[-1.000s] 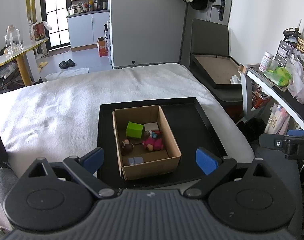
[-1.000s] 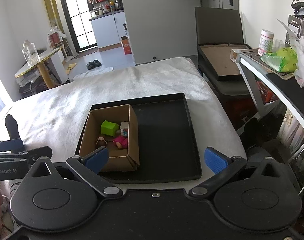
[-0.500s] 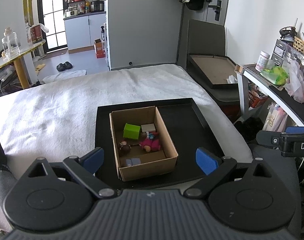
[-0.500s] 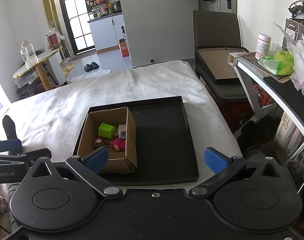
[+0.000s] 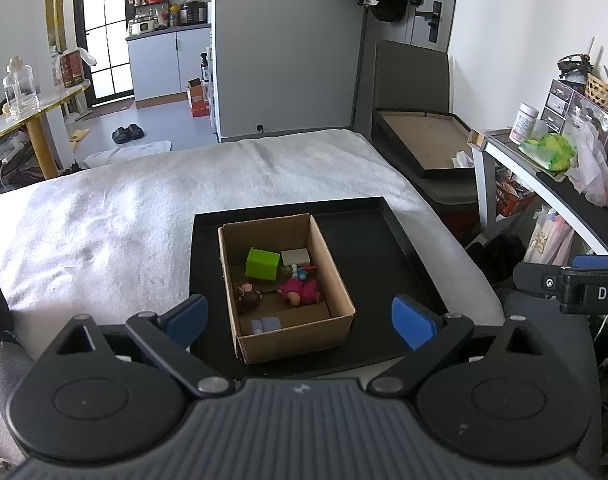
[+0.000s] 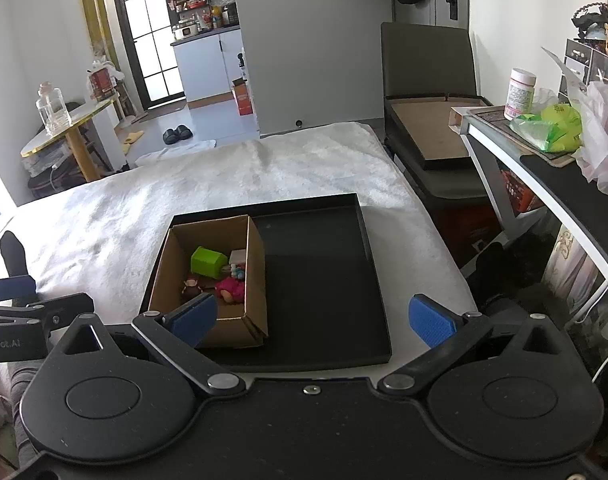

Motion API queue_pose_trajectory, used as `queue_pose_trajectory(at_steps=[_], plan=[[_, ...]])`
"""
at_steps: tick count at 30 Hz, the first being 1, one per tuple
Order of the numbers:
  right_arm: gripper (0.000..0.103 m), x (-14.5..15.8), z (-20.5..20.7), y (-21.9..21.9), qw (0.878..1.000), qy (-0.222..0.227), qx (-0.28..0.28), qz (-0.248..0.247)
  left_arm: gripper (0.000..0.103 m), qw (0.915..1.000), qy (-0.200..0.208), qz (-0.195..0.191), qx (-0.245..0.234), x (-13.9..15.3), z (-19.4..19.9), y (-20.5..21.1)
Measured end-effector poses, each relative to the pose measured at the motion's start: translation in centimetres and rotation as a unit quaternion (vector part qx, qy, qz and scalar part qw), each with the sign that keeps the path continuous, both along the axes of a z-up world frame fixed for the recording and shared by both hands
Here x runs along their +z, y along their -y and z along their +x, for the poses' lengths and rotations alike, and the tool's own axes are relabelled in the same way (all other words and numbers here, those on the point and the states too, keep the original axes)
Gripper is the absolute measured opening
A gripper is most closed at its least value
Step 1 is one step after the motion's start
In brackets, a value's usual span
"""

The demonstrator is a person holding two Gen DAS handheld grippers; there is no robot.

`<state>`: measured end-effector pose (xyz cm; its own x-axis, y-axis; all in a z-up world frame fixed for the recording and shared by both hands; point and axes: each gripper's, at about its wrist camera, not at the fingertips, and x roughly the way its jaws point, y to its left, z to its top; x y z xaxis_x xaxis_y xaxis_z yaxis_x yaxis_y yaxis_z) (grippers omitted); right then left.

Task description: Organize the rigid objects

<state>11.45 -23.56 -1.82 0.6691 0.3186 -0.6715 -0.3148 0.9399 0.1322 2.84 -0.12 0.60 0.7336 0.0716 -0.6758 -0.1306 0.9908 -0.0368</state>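
Observation:
A cardboard box (image 5: pixel 336 276) (image 6: pixel 255 268) stands in the left half of a black tray (image 5: pixel 380 256) (image 6: pixel 324 272) on a white-covered bed. Inside lie a green block (image 5: pixel 262 264) (image 6: pixel 207 261), a small white block (image 5: pixel 295 257) (image 6: pixel 238 257), a pink figure (image 5: pixel 299 291) (image 6: pixel 231 289), a brown figure (image 5: pixel 248 297) (image 6: pixel 191 286) and a grey piece (image 5: pixel 265 325). My left gripper (image 5: pixel 299 320) hangs open above the box's near end, holding nothing. My right gripper (image 6: pixel 312 320) is open too, over the tray's near edge.
The white bed cover (image 5: pixel 115 216) spreads left of and beyond the tray. A dark chair with a flat box (image 5: pixel 424 140) stands at the far right. A cluttered desk (image 6: pixel 544 160) runs along the right. A round gold-legged table (image 5: pixel 27 112) with a bottle is far left.
Both grippers have pulled back and risen slightly, so the tray and box look a little smaller and farther. Both stay open and nothing in the box has moved.

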Motion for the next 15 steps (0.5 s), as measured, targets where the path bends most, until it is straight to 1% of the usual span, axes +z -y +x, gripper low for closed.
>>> queue_pose_trajectory(at_steps=[15], plan=[[0.103, 0.17, 0.19, 0.08, 1.0, 0.003, -0.004, -0.005, 0.098, 1.0, -0.001, -0.002, -0.002, -0.22, -0.07, 0.05]])
